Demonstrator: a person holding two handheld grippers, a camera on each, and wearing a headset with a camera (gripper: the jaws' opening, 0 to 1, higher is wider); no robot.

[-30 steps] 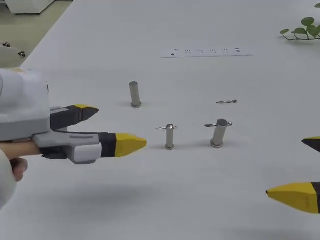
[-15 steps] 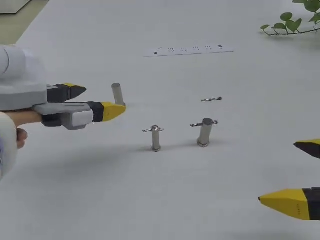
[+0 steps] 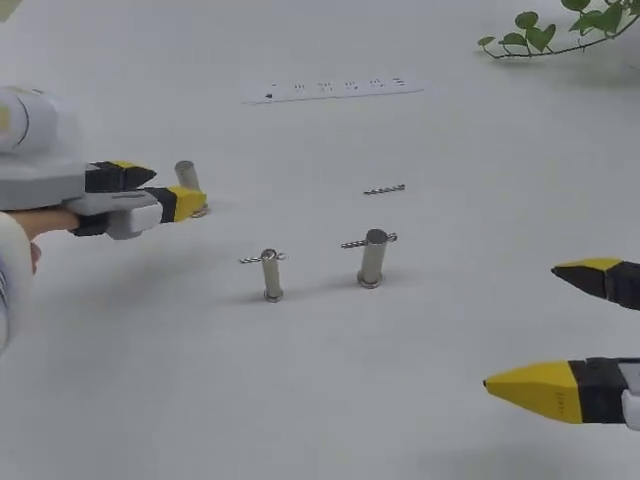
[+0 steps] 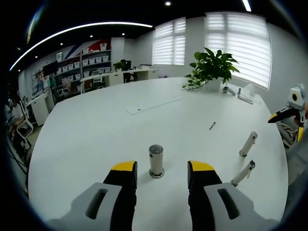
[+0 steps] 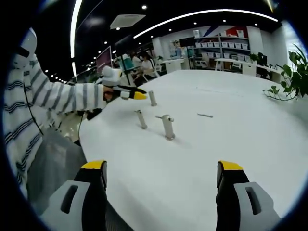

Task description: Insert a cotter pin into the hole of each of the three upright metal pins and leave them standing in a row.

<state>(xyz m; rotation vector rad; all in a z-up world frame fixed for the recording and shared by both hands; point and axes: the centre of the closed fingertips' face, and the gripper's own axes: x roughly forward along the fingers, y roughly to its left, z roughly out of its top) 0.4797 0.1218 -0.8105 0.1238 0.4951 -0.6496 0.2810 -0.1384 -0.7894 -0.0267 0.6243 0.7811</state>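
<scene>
Currently, the bare metal pin [image 4: 155, 160] is being straddled by the left tongs [image 3: 176, 187].
The left tongs are being held apart, one jaw on each side of the upright pin, with no contact visible. The right tongs [image 3: 521, 326] are being held wide apart over the near surface [image 3: 330, 390]. One fitted pin [image 3: 271, 275] and a thicker fitted pin [image 3: 372, 258] are being supported upright by the surface, with the loose cotter pin [image 3: 384, 189] lying beyond them.

Small metal pin [image 3: 271, 278], larger metal pin [image 3: 372, 262] upright, cotter pins [image 3: 353, 243] inserted; third pin [image 3: 185, 175] bare; spare cotter pin [image 3: 384, 189] flat
</scene>
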